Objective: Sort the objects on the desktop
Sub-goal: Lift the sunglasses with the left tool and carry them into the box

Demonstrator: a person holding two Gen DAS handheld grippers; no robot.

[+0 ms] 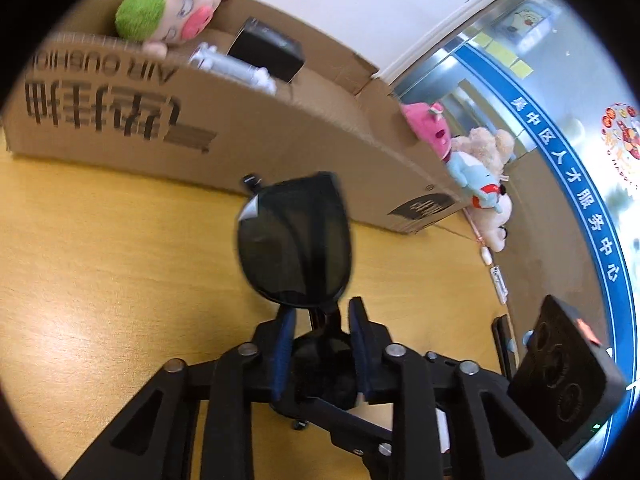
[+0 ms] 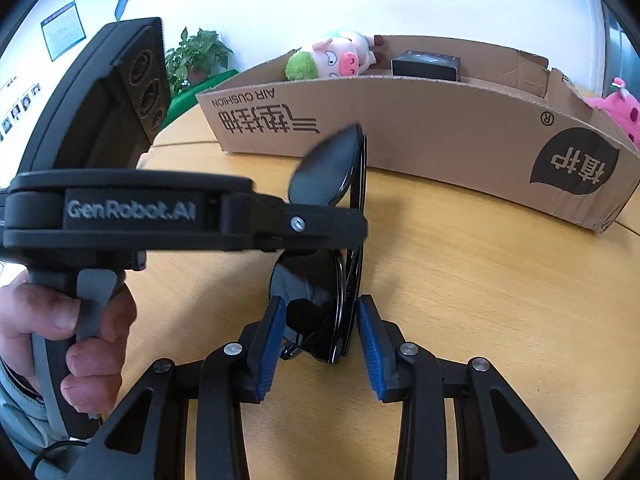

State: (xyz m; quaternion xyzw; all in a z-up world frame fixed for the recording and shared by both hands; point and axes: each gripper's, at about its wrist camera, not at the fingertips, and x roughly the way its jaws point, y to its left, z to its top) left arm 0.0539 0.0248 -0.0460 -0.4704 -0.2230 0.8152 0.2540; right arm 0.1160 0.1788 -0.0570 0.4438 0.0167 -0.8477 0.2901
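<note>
Black sunglasses (image 1: 296, 240) are held upright above the wooden table. My left gripper (image 1: 322, 320) is shut on their middle; in the right wrist view it (image 2: 352, 228) comes in from the left and clamps the sunglasses (image 2: 320, 312) at the bridge. My right gripper (image 2: 322, 336) has its blue pads on either side of the lower lens, with gaps to both; it is open. A cardboard box (image 1: 240, 120) stands behind, holding a plush pig (image 1: 168, 12), a black box (image 1: 268, 50) and a white object (image 1: 232, 66). The box (image 2: 440, 128) also shows in the right wrist view.
Pink and beige plush toys (image 1: 472, 152) lie at the box's right end, with a white cable (image 1: 486, 256) and small items along the table edge. A pink plush (image 2: 620, 112) and a potted plant (image 2: 196, 56) show in the right wrist view. A glass wall is at the right.
</note>
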